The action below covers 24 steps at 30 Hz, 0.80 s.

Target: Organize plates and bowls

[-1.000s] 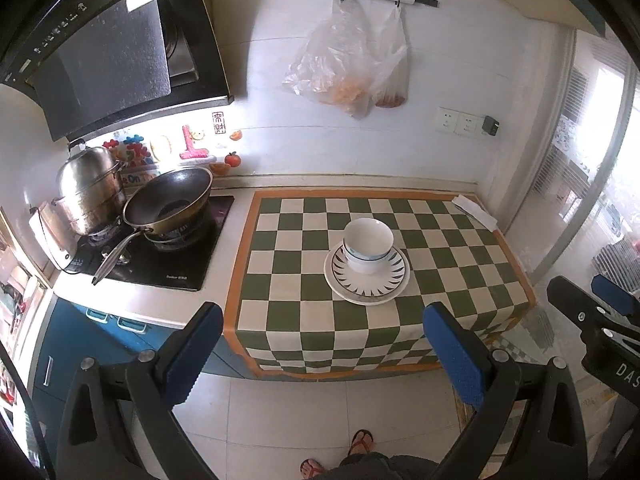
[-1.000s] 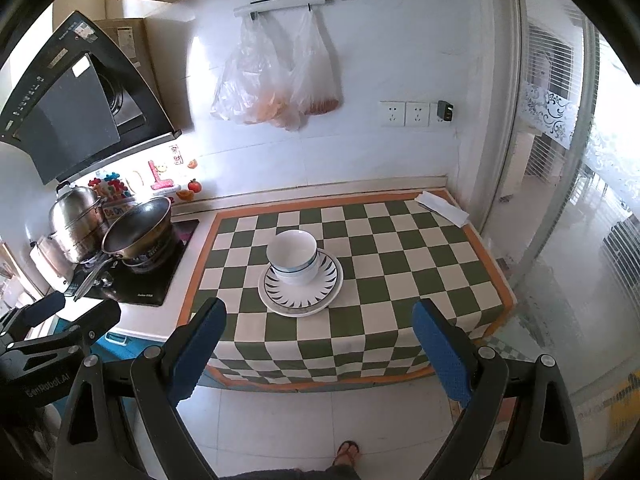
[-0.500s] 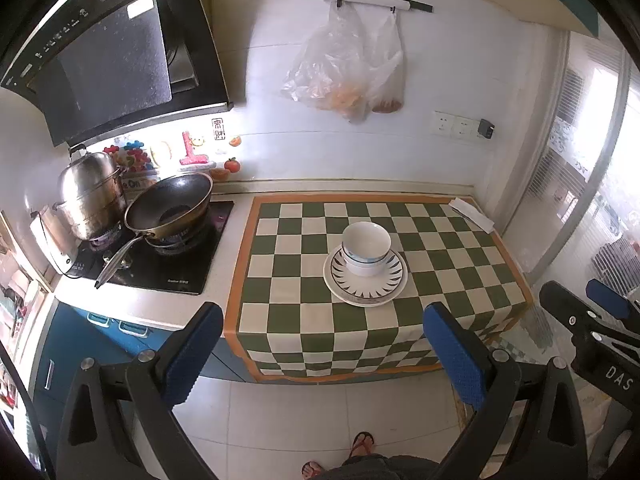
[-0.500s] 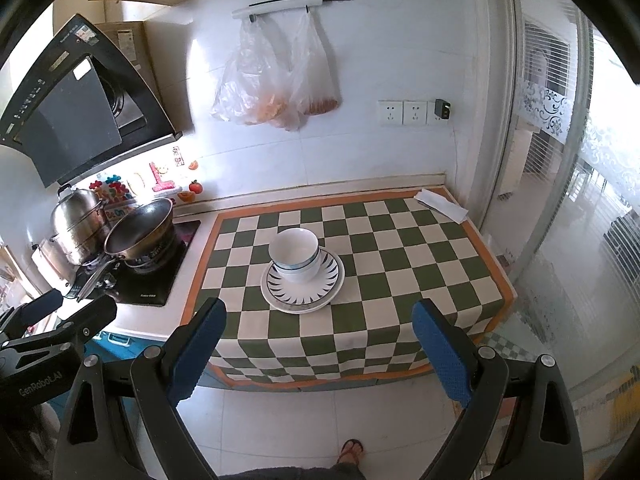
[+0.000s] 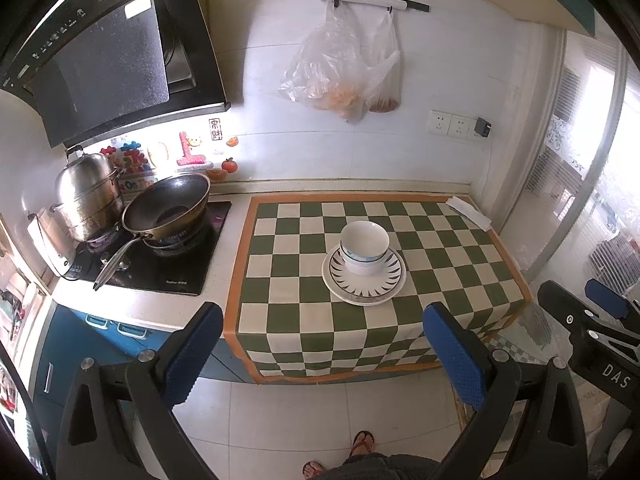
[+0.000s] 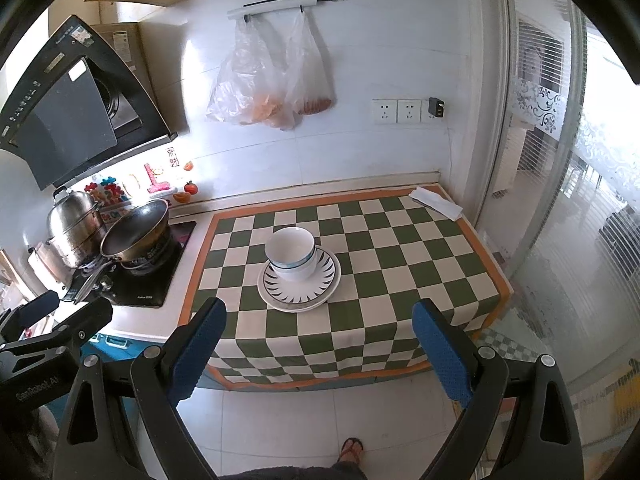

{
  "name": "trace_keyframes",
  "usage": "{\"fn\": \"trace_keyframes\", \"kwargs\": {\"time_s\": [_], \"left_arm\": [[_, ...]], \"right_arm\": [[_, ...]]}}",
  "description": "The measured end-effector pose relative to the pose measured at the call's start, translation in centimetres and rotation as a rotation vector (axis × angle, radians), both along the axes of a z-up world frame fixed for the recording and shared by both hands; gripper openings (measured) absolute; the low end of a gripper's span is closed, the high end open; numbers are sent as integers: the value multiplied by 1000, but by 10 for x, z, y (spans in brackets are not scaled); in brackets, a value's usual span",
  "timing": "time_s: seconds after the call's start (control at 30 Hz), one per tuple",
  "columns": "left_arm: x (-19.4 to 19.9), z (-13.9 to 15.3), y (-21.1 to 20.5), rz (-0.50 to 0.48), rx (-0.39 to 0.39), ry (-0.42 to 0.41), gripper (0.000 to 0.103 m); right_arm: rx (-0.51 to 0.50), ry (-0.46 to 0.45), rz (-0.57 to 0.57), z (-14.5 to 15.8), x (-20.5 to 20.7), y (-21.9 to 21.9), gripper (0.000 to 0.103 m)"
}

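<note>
Two smooth white bowls (image 5: 364, 247) sit stacked on round plates (image 5: 364, 280) with dark petal marks, on the checked cloth (image 5: 440, 256) over the desk. The left tool (image 5: 324, 344) and right tool (image 6: 318, 340) gape wide, empty.

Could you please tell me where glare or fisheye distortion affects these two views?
Left wrist view: the window side is washed out, the light under the range hood blooms white, and the wall bends towards the dark corners. Right wrist view: the glass door is overexposed and hazy; the stacked bowls and plate stay sharp.
</note>
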<state>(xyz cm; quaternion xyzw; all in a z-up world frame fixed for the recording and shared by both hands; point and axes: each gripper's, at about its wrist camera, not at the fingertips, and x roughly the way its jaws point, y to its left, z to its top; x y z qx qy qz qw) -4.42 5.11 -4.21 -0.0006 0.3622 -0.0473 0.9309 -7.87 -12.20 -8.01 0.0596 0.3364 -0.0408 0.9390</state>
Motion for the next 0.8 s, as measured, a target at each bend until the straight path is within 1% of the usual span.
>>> {"fn": "trace_keyframes", "kwargs": {"time_s": [0.8], "left_arm": [[3, -6, 7, 4, -6, 16, 103]], "right_arm": [[-8, 10, 3, -5, 4, 6, 96]]}}
